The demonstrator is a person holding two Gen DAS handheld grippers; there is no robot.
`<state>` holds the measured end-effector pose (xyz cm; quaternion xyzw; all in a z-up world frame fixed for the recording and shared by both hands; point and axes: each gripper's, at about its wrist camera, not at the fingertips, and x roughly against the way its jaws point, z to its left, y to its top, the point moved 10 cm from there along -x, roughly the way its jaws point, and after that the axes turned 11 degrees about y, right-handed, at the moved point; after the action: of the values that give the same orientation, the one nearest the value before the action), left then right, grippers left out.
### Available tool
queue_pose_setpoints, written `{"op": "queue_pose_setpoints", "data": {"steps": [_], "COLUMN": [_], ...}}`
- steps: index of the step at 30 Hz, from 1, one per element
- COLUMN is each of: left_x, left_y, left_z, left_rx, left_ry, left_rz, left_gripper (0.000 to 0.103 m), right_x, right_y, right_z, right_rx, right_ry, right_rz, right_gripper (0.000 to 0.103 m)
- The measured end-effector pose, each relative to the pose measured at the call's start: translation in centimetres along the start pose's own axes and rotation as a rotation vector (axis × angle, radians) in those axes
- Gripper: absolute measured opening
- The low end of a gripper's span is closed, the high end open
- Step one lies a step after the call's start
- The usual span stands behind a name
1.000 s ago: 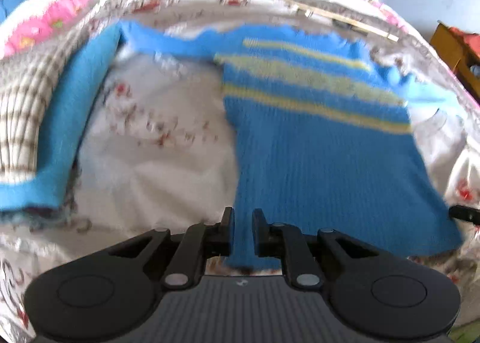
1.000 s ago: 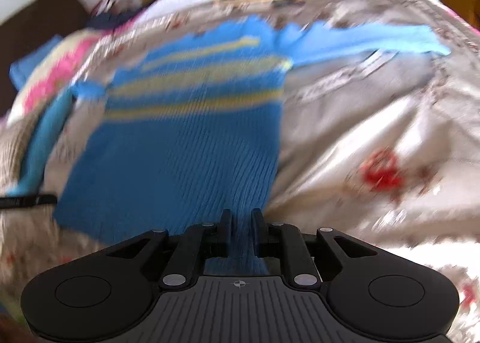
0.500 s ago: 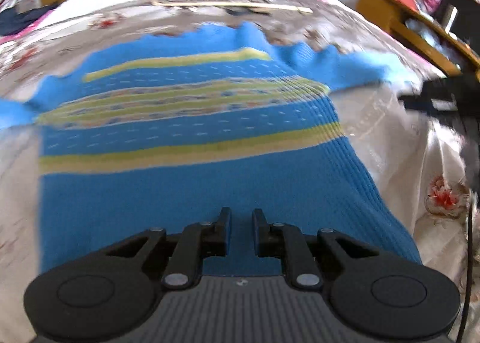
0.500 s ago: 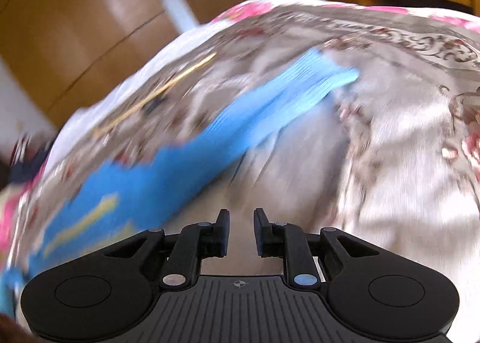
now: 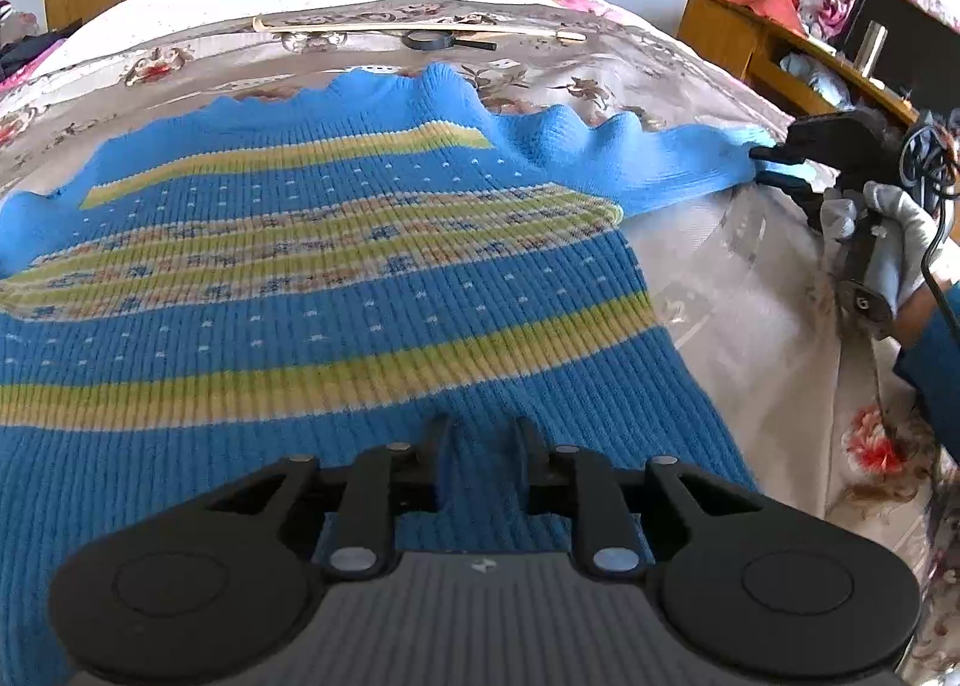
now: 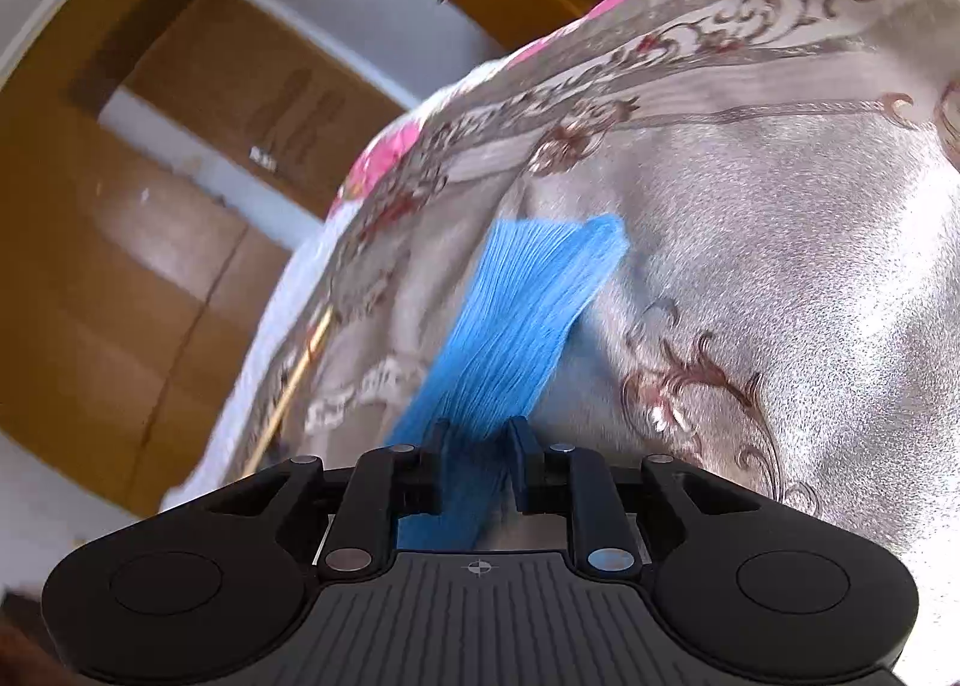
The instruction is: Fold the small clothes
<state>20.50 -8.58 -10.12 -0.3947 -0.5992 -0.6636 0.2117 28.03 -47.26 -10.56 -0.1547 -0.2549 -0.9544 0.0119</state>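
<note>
We have the sweater (image 5: pixel 336 290) spread face up on the bedspread (image 5: pixel 732 290), its hem toward us and its neck away, so the body runs straight ahead from our left gripper (image 5: pixel 480 434). That gripper sits over the hem near the right side seam, its jaws a little apart with knit showing between them; we cannot tell whether they pinch the cloth or merely hover on it. The relation that matters is the right sleeve (image 5: pixel 660 170): it reaches out sideways from the shoulder, its long axis running across the bed toward our right gripper (image 5: pixel 774 167), which is at the cuff and much the nearer tool. In the right wrist view, the sleeve (image 6: pixel 516 326) passes between the jaws of that gripper (image 6: pixel 477 437); the jaws stand apart, though, and with the blur we cannot say that they grip it. We judge that the coming fold should carry this cuff back along the sleeve's own line, inward over the striped chest, while our left gripper keeps the hem from sliding.
</note>
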Motion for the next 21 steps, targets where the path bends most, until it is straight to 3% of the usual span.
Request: {"op": "queue_pose_setpoints", "data": {"steps": [4,6,13,21], "left_x": [-0.1,-0.1,-0.1,-0.4], "left_y": [0.1,0.1,0.1,0.5], "left_z": [0.1,0.0,-0.4,-0.5], "left_rx": [0.021,0.028,0.024,0.052], "left_ry": [-0.020,-0.023,-0.014,-0.014], "left_rz": [-0.001,-0.002,-0.008,-0.006], "left_gripper": [0.033,0.034,0.038,0.038], "right_x": [1.7,1.7,-0.4,1.0], "right_y": [0.7,0.9,1.3,1.7], "right_z": [-0.9,-1.2,-1.0,-2.5], "right_rx": [-0.074,-0.092,-0.073,-0.216], "right_ry": [0.014,0.031,0.024,0.046], "right_rz": [-0.096,-0.097,-0.083,-0.178], "right_gripper": [0.026,0.031,0.031,0.031]}}
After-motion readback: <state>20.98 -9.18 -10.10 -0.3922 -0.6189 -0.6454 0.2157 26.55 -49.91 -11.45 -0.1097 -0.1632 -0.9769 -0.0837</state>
